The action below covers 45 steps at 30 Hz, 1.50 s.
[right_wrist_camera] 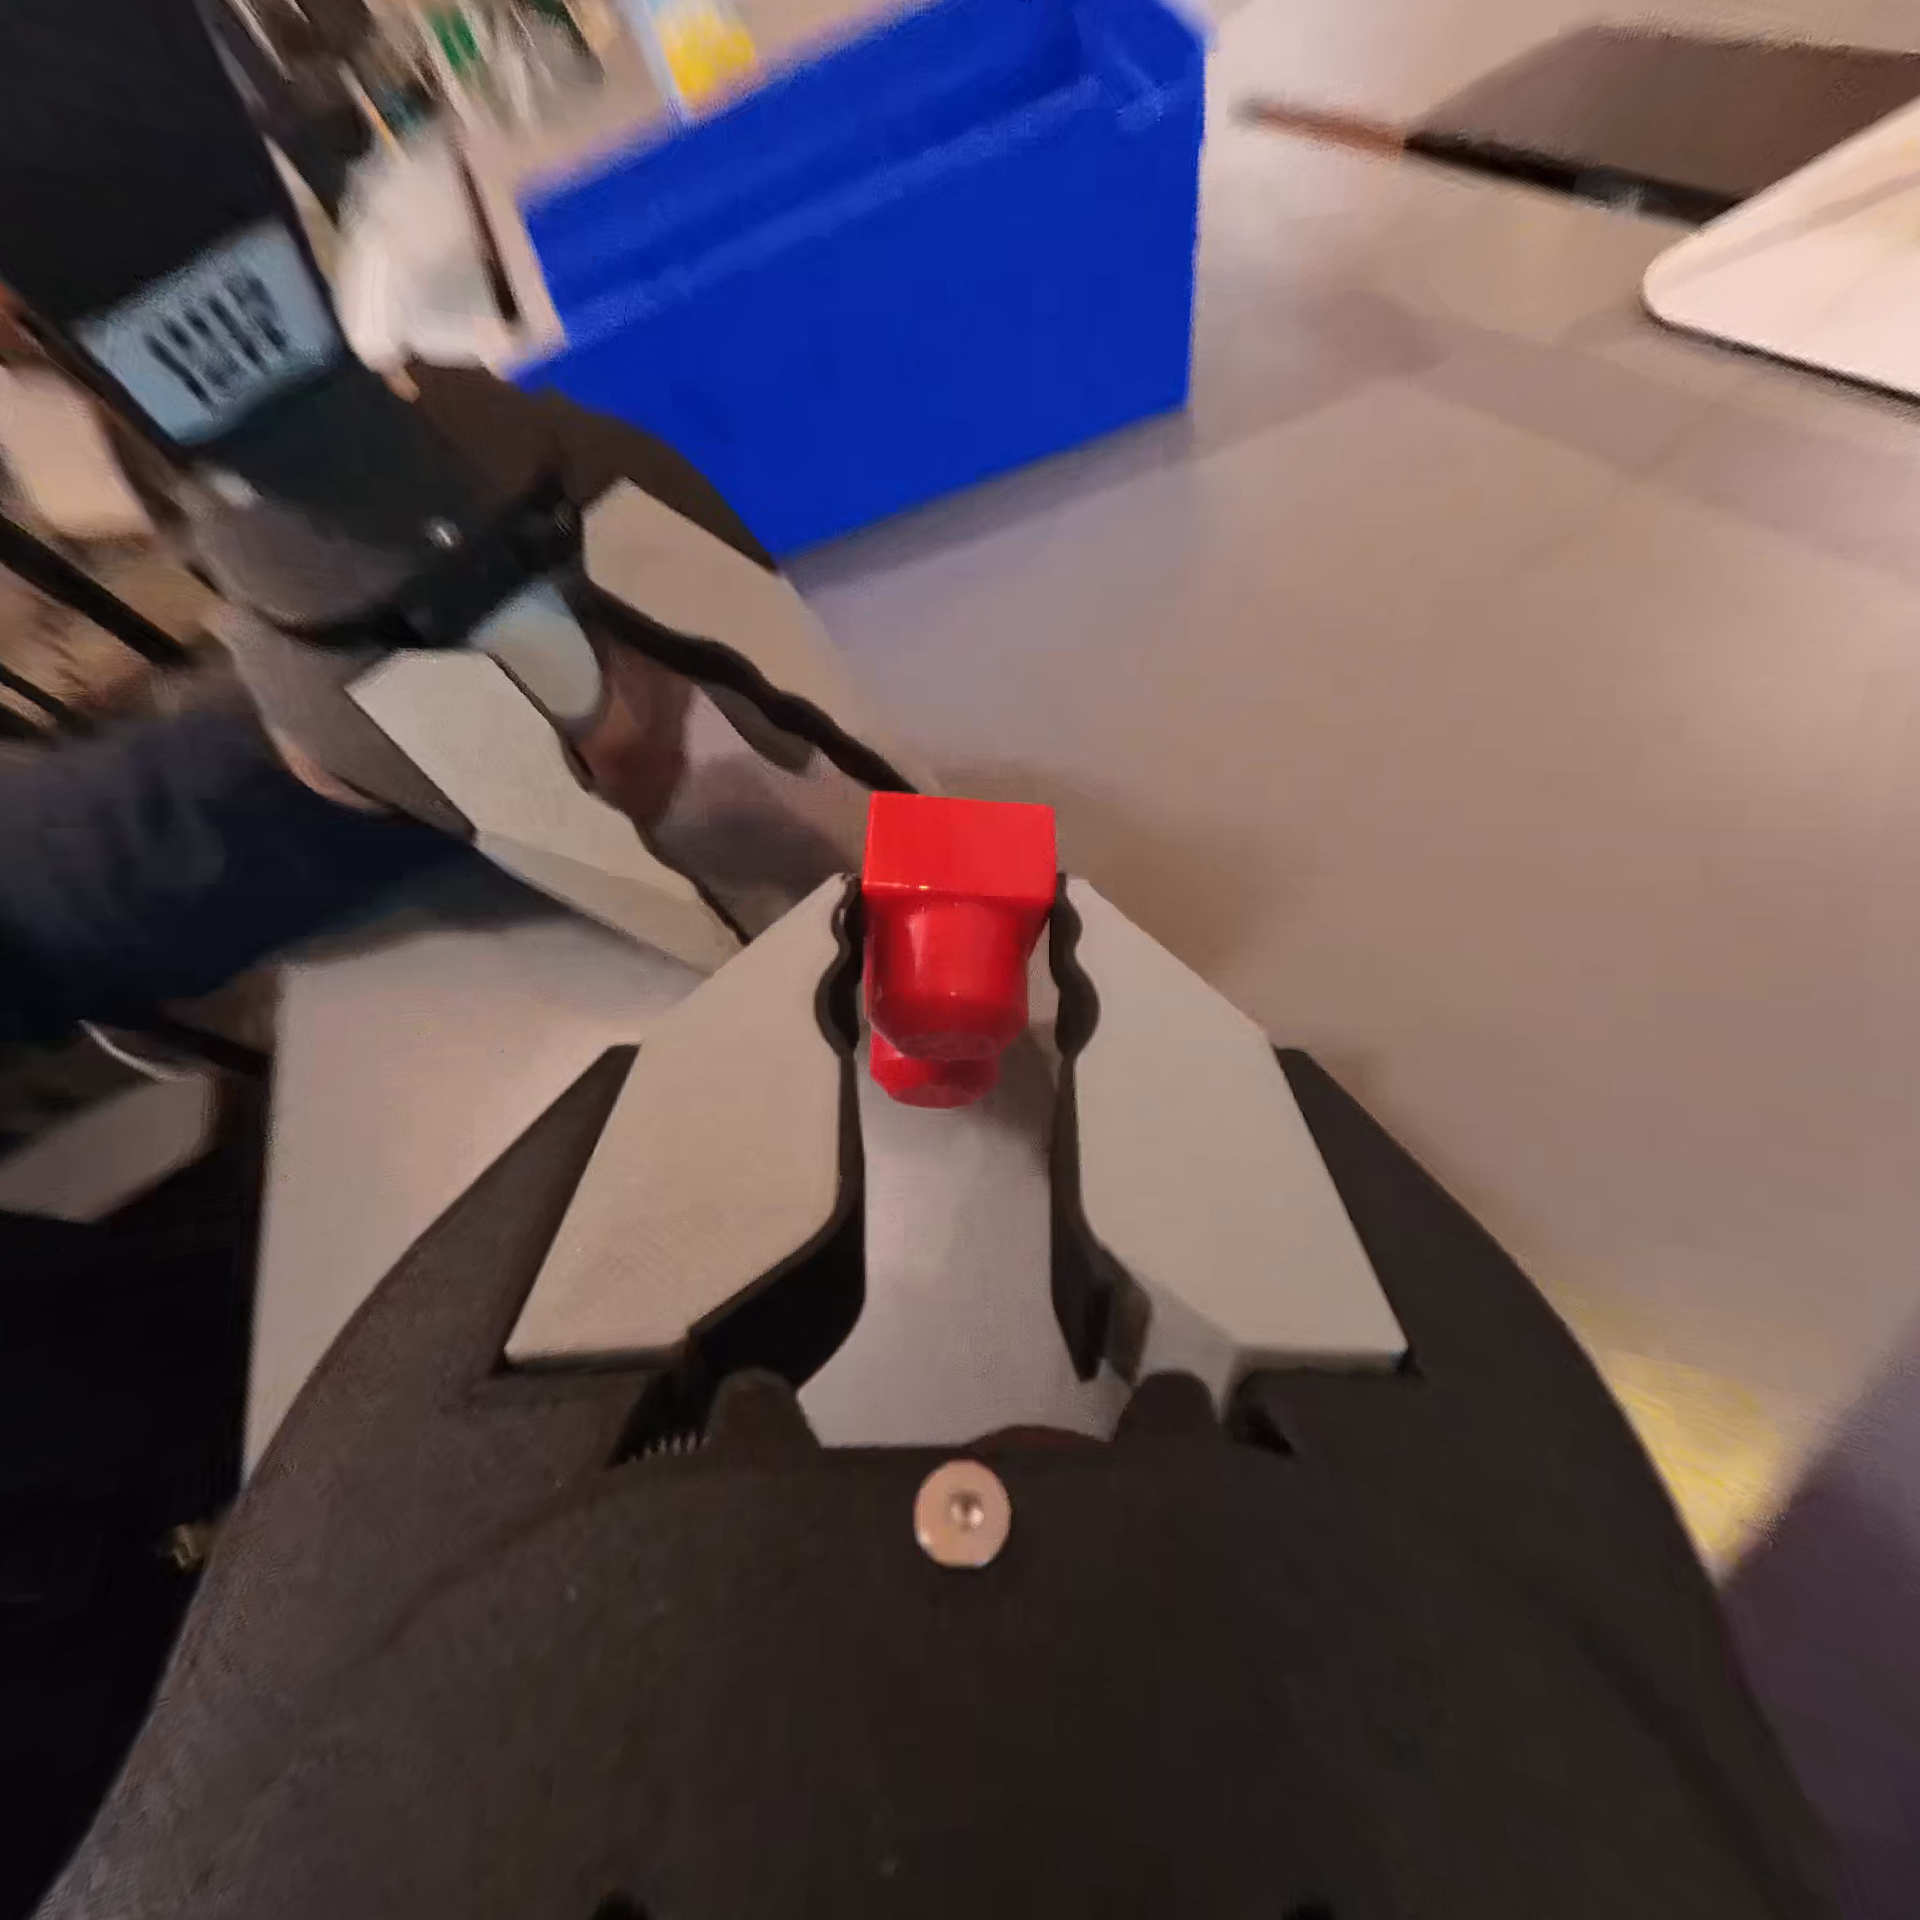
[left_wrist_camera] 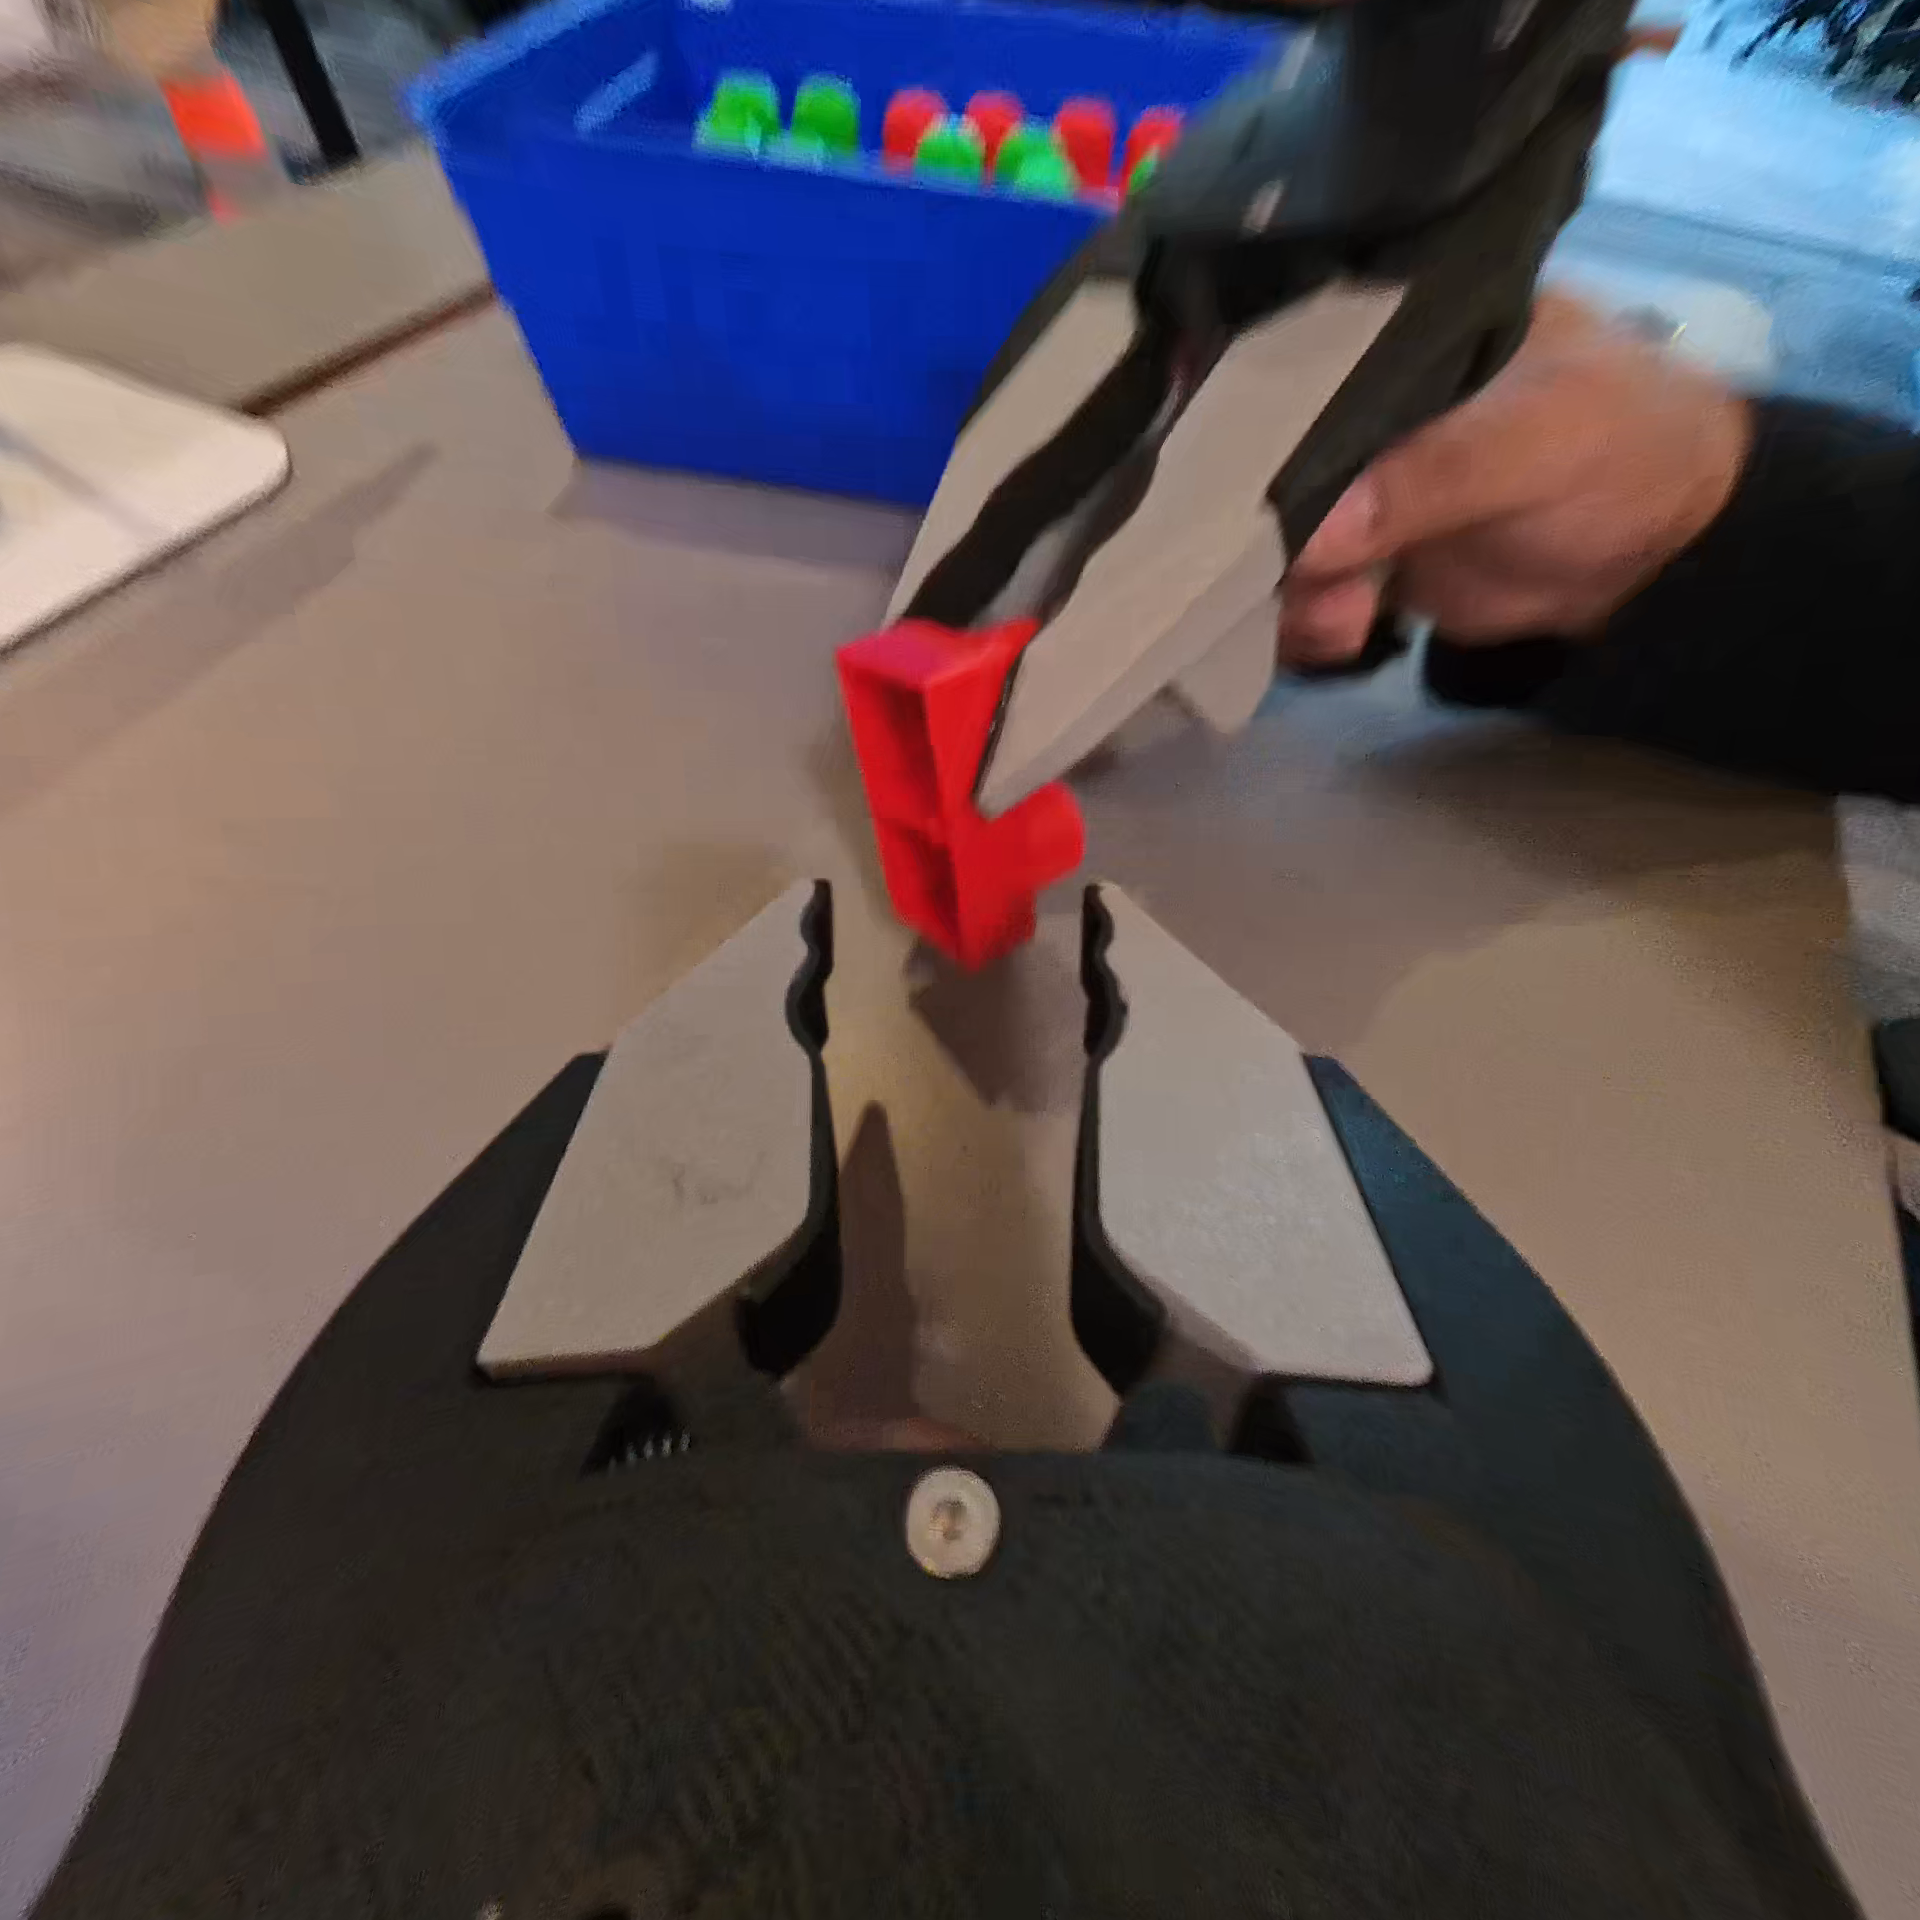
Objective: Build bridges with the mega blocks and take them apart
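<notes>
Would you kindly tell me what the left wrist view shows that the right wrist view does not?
Only the left wrist view shows green and red blocks inside the blue bin, and the red block's hollow underside. Only the right wrist view shows its studs facing the camera. Both show the red block gripped by the right gripper, the open left gripper, and the table.

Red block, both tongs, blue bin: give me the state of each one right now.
Red block: off the table, clamped at its sides between the right tongs' pads.
Right tongs: shut on the red block.
Left tongs: open, holding nothing.
Blue bin: on the table, holding red and green blocks.
</notes>
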Each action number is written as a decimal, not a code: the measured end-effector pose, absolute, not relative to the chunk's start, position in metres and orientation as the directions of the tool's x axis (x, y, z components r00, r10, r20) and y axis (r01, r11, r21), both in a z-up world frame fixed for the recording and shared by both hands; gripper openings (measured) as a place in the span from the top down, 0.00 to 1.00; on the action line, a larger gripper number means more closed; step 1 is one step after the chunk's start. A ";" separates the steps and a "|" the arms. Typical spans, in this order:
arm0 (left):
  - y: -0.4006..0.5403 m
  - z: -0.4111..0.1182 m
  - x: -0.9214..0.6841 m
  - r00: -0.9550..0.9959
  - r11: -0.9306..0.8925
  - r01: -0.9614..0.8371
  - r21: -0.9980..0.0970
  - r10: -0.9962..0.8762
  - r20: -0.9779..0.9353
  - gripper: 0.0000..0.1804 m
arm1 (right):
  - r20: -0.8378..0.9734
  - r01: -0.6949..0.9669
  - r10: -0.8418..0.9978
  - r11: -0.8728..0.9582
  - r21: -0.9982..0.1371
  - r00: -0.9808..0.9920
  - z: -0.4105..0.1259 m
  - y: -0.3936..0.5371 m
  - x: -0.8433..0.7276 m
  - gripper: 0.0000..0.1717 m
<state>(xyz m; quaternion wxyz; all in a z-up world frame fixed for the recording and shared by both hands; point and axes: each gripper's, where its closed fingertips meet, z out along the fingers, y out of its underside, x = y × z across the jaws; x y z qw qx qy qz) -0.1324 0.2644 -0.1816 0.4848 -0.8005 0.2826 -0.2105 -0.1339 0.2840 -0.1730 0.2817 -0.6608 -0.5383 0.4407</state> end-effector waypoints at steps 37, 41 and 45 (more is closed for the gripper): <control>0.214 -0.053 -0.306 0.979 -0.386 -0.127 -0.914 -0.195 -0.054 0.68 | 0.075 0.383 0.987 0.015 -0.924 0.142 -0.159 0.291 -0.155 0.76; 0.255 -0.063 -0.406 0.996 -0.533 -0.069 -0.843 0.006 -0.086 0.66 | 0.101 0.367 0.987 0.049 -0.929 0.124 -0.153 0.283 -0.156 0.76; 0.299 -0.141 -0.479 0.983 -0.745 0.018 -0.666 0.134 -0.124 0.72 | 0.169 0.391 0.979 0.112 -0.914 0.114 -0.154 0.278 -0.158 0.76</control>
